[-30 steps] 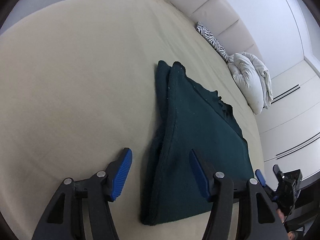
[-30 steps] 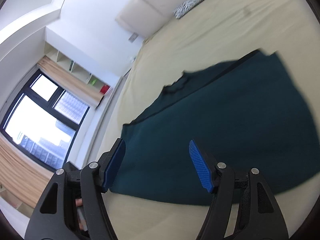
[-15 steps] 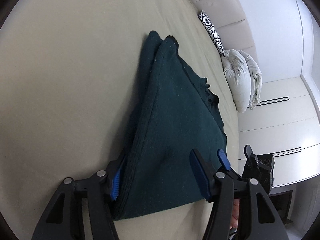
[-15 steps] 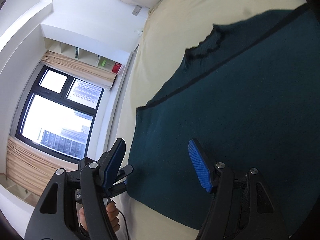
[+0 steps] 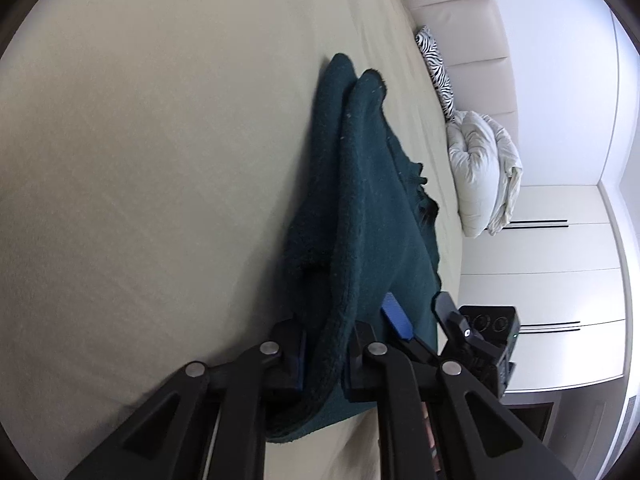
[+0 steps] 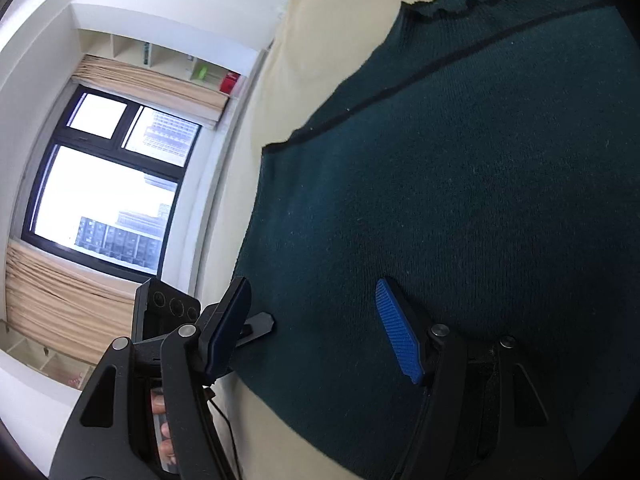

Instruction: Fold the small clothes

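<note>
Left gripper has just been closing and now pinches the near folded edge of the dark green sweater, which lies on the beige bed. Right gripper stands with its jaws apart over the sweater's near right part, its blue pads not pressing the cloth.

I see soft, even daylight in both views. In the right wrist view the window is the source, and its panes blow out to near white. The fisheye bends walls and the bed edge hard toward dark, vignetted corners. The dark green sweater swallows detail, with faint shadow under its folds. Focus is fairly sharp, only slightly soft at the rims.
</note>
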`<state>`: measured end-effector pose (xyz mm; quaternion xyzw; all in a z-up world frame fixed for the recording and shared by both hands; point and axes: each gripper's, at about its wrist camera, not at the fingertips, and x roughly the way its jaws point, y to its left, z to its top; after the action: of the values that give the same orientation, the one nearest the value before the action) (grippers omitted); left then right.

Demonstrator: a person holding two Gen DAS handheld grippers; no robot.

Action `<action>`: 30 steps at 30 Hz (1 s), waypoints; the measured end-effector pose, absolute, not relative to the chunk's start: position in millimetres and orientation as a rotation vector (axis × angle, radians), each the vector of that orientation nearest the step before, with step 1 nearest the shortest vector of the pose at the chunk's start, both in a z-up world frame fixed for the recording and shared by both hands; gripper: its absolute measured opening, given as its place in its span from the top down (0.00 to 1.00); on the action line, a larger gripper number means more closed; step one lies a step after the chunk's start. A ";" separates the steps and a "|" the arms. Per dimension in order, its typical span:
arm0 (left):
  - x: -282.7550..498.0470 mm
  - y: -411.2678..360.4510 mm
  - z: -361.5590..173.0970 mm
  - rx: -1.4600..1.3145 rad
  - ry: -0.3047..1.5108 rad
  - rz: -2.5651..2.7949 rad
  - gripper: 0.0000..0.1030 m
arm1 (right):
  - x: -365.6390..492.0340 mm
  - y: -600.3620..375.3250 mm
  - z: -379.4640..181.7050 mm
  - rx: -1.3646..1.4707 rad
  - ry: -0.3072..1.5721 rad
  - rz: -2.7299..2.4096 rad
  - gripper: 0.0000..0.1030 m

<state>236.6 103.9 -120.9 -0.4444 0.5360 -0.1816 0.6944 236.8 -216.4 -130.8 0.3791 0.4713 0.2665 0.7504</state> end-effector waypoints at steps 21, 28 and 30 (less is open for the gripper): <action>270.3 -162.4 -20.5 -0.562 1.141 -0.786 0.87 | 203.8 -416.3 -132.5 1.405 0.866 0.633 0.36; 250.8 -192.6 -51.1 -0.521 1.181 -0.902 0.55 | 196.9 -464.6 -160.4 1.495 0.860 0.578 0.33; 242.7 -174.7 -39.7 -0.521 1.119 -0.930 0.54 | 200.1 -460.8 -156.9 1.448 0.877 0.574 0.33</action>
<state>242.7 -174.7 -39.7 -0.2352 0.5054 -0.4203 0.7160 200.1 -460.8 -156.9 0.6315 0.3826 0.2504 0.6263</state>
